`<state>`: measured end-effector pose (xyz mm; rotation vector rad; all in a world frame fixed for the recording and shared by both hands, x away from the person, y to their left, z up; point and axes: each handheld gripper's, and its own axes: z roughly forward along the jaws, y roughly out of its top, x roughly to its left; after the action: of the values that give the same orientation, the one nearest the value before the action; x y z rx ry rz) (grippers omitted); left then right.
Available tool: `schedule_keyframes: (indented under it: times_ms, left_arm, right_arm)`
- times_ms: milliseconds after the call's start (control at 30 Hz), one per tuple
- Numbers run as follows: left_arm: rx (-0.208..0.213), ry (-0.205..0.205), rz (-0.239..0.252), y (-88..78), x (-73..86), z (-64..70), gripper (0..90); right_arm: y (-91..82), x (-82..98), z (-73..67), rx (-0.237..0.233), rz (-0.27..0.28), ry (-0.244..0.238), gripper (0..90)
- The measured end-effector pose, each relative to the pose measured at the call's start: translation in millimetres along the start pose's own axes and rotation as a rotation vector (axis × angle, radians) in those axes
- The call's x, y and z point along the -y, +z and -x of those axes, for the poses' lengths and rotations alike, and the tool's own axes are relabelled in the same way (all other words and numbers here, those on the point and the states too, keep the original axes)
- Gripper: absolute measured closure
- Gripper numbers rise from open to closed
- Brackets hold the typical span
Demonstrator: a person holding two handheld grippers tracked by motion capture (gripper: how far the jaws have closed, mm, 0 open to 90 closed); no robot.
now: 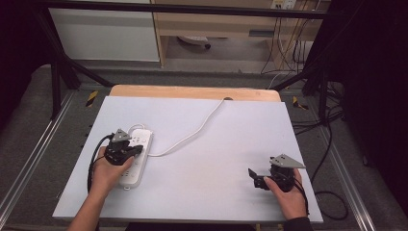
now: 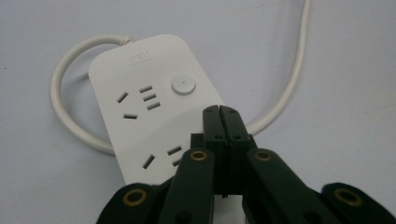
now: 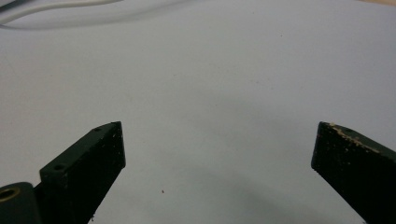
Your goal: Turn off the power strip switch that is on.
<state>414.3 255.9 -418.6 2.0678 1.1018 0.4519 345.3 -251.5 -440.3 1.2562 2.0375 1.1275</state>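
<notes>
A white power strip [image 1: 137, 156] lies at the left of the white table top, its white cable [image 1: 192, 132] running to the back edge. In the left gripper view the strip [image 2: 149, 107] shows its sockets and a round button [image 2: 183, 85]. My left gripper [image 2: 219, 109] is shut, its jaws pressed together with nothing between them, tips over the strip just below the button. In the high view it [image 1: 139, 150] sits over the strip's middle. My right gripper [image 1: 255, 177] stands open over bare table at the right; its jaws [image 3: 217, 149] are wide apart and empty.
The white sheet [image 1: 216, 159] covers a wooden table [image 1: 192, 91] whose back edge shows. A black frame and floor cables [image 1: 332, 192] surround the table. The strip's cable [image 3: 56, 9] crosses the far corner of the right gripper view.
</notes>
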Motion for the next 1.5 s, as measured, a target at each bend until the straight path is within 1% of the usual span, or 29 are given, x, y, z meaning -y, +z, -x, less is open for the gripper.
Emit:
schedule_keyframes:
  times_ms: [167, 767, 1267, 1333, 1433, 1500]
  left_arm:
    - [-0.005, 0.001, -0.004, 0.1, -0.4, 0.9, 90.0]
    - [0.002, -0.01, -0.009, 0.8, 0.0, -0.5, 90.0]
    - [-0.007, -0.001, 0.0, 1.1, 0.5, -0.4, 90.0]
    - [-0.004, -0.006, 0.003, 1.2, 0.7, -1.1, 90.0]
    - [-0.008, 0.0, 0.003, 1.1, 0.8, -0.5, 90.0]
    - [-0.004, -0.008, 0.009, 1.0, 1.5, -0.9, 90.0]
  right_arm:
    - [-0.3, 0.0, 0.2, 0.001, 0.0, -0.001, 3.6]
    - [-0.9, 0.0, -0.2, 0.0, 0.0, 0.004, 3.7]
    - [-0.7, 0.2, 0.3, 0.001, 0.001, 0.001, 3.7]
    - [-1.0, -0.1, -0.1, 0.0, -0.001, 0.004, 3.7]
    - [-1.0, 0.1, -0.2, 0.0, 0.0, 0.004, 3.6]
    - [-0.8, 0.4, 0.0, 0.001, -0.001, 0.002, 3.7]
